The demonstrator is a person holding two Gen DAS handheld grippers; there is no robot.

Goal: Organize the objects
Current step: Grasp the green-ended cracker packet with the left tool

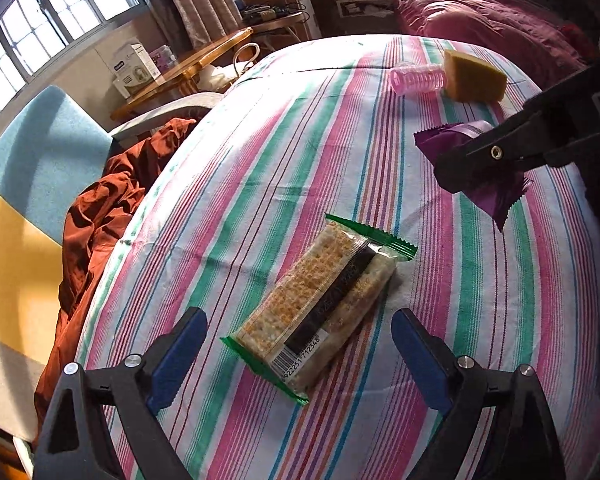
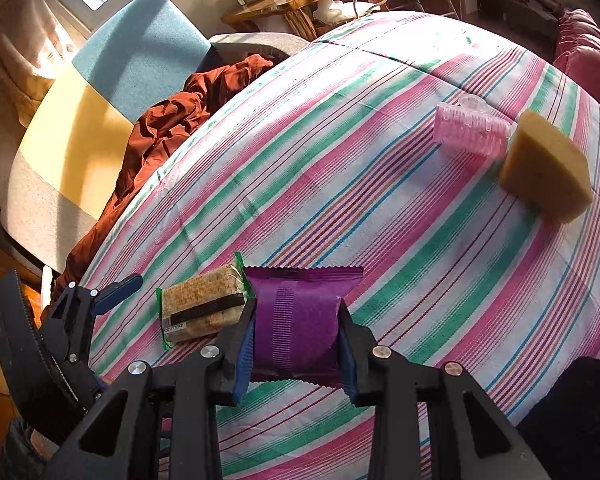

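Observation:
A cracker packet with green ends (image 1: 320,308) lies on the striped bedsheet (image 1: 260,160). My left gripper (image 1: 300,334) stands open just above it, blue pads on either side and clear of the wrapper. The right gripper (image 2: 298,322) is shut on a purple snack packet (image 2: 296,320), held above the sheet; in the left wrist view that purple packet (image 1: 452,140) shows at the right, clamped in the right gripper's black fingers (image 1: 496,152). In the right wrist view the cracker packet (image 2: 204,304) lies left of the purple one, with the left gripper's finger (image 2: 116,286) beside it.
A pink ribbed plastic cylinder (image 1: 418,77) and a yellow sponge block (image 1: 476,76) lie together at the far side of the sheet. A rust-brown cloth (image 1: 112,208) is bunched at the left edge against a blue and yellow chair (image 1: 44,152). A wooden side table (image 1: 188,68) stands behind.

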